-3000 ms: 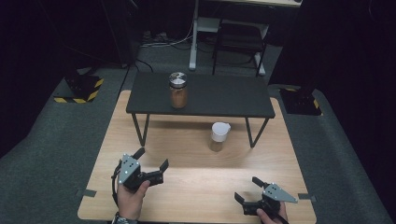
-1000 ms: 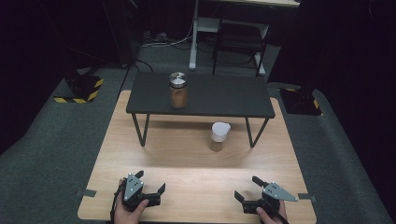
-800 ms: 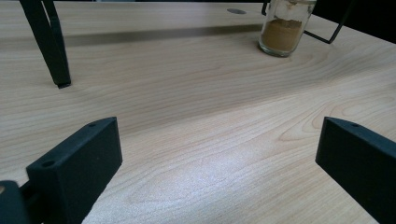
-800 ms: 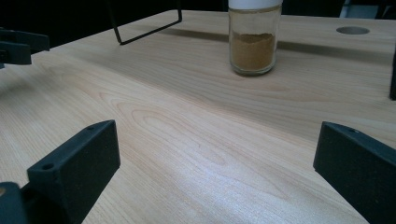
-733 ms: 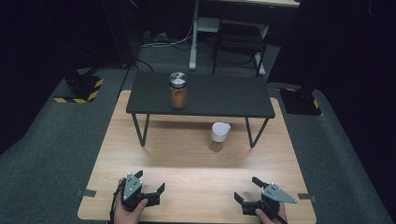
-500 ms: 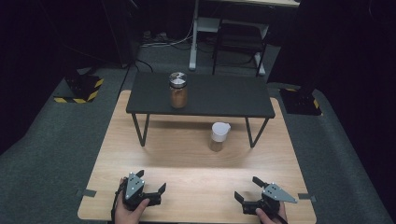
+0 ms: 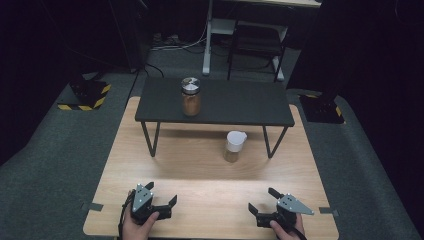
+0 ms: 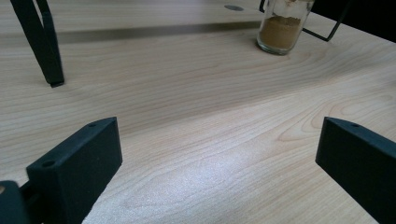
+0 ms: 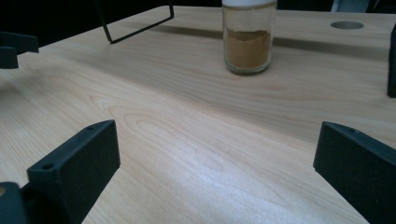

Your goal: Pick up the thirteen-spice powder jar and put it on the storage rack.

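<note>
A glass jar with a silver lid (image 7: 190, 96), brown powder inside, stands on the black low shelf (image 7: 235, 105). A smaller white-lidded jar of brown powder (image 7: 234, 145) stands on the wooden table (image 7: 200, 165) beneath the shelf's front edge. It stands far ahead in the left gripper view (image 8: 282, 28) and the right gripper view (image 9: 248, 37). My left gripper (image 7: 161, 193) rests near the table's front left edge, open and empty (image 8: 217, 154). My right gripper (image 7: 262, 199) sits at the front right, open and empty too (image 9: 215, 158).
The shelf's thin black legs (image 8: 44, 46) stand on the table ahead of the left gripper. A round hole (image 9: 346, 24) is set in the tabletop behind the small jar. A chair (image 7: 257, 42) and striped floor blocks (image 7: 87, 95) lie beyond the table.
My left gripper has drawn back toward the table's near edge since three seconds ago, then held still. The right gripper and both jars have not moved.
</note>
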Motion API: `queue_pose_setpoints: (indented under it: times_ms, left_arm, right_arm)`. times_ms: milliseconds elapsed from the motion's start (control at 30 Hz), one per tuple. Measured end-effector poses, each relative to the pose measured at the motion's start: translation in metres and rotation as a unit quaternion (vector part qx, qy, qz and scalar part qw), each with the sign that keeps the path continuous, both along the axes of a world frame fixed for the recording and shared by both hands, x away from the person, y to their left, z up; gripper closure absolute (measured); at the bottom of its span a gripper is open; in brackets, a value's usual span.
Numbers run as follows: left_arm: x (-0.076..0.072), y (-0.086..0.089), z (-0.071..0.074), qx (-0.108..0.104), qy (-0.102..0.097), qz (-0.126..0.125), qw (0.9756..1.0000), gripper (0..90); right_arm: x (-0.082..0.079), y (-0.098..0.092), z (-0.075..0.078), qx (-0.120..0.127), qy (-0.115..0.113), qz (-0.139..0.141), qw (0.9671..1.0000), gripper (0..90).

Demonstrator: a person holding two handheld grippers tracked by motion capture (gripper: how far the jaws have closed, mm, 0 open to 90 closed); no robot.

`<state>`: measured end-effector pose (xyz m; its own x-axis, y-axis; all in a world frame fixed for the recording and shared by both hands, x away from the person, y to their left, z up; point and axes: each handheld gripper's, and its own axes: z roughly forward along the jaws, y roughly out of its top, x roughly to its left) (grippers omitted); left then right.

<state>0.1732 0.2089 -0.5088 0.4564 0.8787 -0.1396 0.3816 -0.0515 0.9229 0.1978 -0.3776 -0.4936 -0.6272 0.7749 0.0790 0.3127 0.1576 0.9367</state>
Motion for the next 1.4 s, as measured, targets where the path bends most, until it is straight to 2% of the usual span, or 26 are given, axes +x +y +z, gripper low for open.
queue_pose_setpoints:
  times_ms: [233,333,367,467,633,800,867,1033,1400]
  left_arm:
    - [-0.001,-0.002,0.0,0.006,-0.005,-0.002,1.0,0.6]
    - [0.0,-0.002,0.0,0.007,-0.003,-0.004,1.0,0.6]
    - [0.0,-0.002,0.0,0.005,-0.001,-0.001,1.0,0.6]
    - [0.0,-0.002,0.0,0.004,-0.002,0.0,1.0,0.6]
    - [-0.001,-0.003,0.0,0.007,-0.005,-0.003,1.0,0.6]
    - [-0.003,-0.004,0.0,0.007,-0.007,-0.002,0.9999,0.6]
    - [-0.003,-0.003,0.0,0.004,-0.005,-0.001,1.0,0.6]
    - [-0.003,-0.002,-0.001,0.001,-0.004,0.001,1.0,0.5]
    - [-0.002,-0.002,-0.001,-0.003,-0.003,0.001,1.0,0.6]
  right_arm:
    - [0.01,0.013,0.016,-0.007,-0.011,-0.007,0.9999,0.1]
    - [0.02,0.019,0.024,-0.01,-0.018,-0.009,0.9997,0.0]
    - [0.029,0.023,0.029,-0.008,-0.019,-0.01,0.9997,0.1]
    - [0.036,0.028,0.033,-0.01,-0.021,-0.011,0.9997,0.1]
    - [0.058,0.041,0.039,-0.021,-0.023,-0.014,0.9994,0.3]
    - [0.08,0.053,0.037,-0.024,-0.014,-0.021,0.9994,0.3]
    - [0.083,0.055,0.036,-0.025,-0.013,-0.021,0.9994,0.3]
    - [0.102,0.066,0.029,-0.031,-0.006,-0.026,0.9992,0.4]
    - [0.137,0.089,0.019,-0.03,-0.005,-0.04,0.9987,0.5]
